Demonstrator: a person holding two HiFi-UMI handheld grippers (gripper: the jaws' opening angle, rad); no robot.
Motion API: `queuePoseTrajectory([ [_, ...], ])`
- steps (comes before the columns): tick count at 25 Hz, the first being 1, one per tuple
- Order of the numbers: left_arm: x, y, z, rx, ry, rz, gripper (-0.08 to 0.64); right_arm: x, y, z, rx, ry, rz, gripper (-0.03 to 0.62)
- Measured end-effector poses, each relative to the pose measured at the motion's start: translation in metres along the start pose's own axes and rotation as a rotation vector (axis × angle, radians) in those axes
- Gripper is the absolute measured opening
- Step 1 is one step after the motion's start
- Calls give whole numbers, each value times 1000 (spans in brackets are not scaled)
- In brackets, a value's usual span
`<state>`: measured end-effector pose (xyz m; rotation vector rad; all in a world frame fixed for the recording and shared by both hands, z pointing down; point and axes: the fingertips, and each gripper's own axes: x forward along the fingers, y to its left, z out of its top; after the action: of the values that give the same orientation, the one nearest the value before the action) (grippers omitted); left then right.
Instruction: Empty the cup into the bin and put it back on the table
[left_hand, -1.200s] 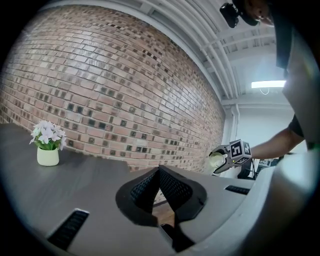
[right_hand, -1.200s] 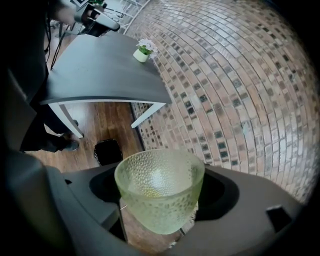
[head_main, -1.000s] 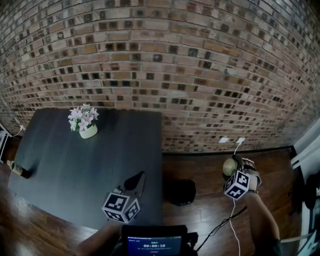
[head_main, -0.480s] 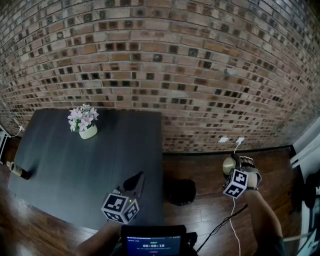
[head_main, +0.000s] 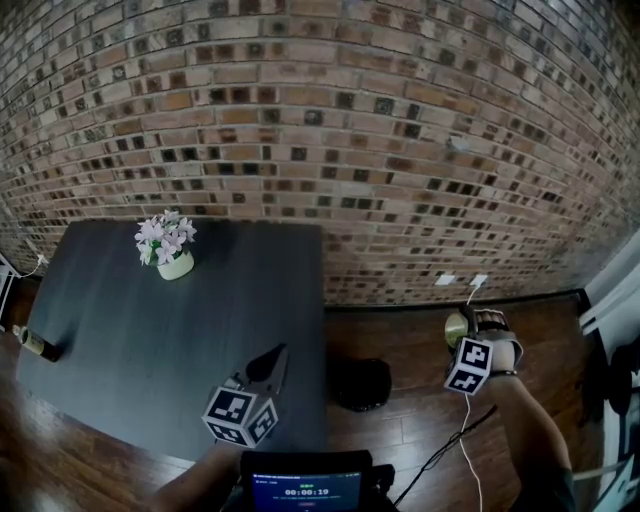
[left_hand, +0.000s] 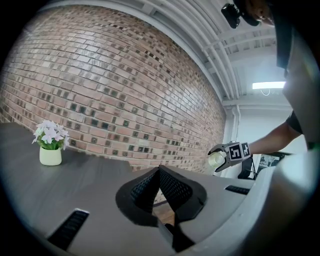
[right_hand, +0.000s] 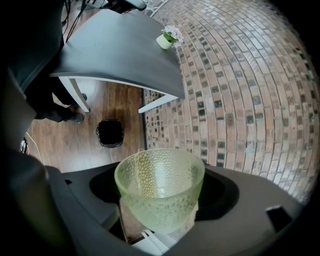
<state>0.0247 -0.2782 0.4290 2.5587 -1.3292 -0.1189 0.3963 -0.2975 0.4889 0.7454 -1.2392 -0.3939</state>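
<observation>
Right gripper clamped on cup; bin on the floor, left of it and lower; left gripper closed, empty.

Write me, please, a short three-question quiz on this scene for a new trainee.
1. True or false: the cup stands on the table.
2. What holds the cup? A) the right gripper B) a bare hand C) a shelf
3. Fill in: the black bin stands on the ____, beside the table.

Key: 1 false; 2 A; 3 floor.
</observation>
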Motion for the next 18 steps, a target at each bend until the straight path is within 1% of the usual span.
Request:
queuePoseTrajectory([
  [5,0,-1,0,3,0,-5,-2,-2,1,2,-63,22,-8,407],
  [9,-2,-3,0,3,-3,-8,-2,-4,3,4,-96,33,-1,407],
  [18,-10,4,0,0,-5,8,-2,-2,5,9,-181,61,-3,407],
])
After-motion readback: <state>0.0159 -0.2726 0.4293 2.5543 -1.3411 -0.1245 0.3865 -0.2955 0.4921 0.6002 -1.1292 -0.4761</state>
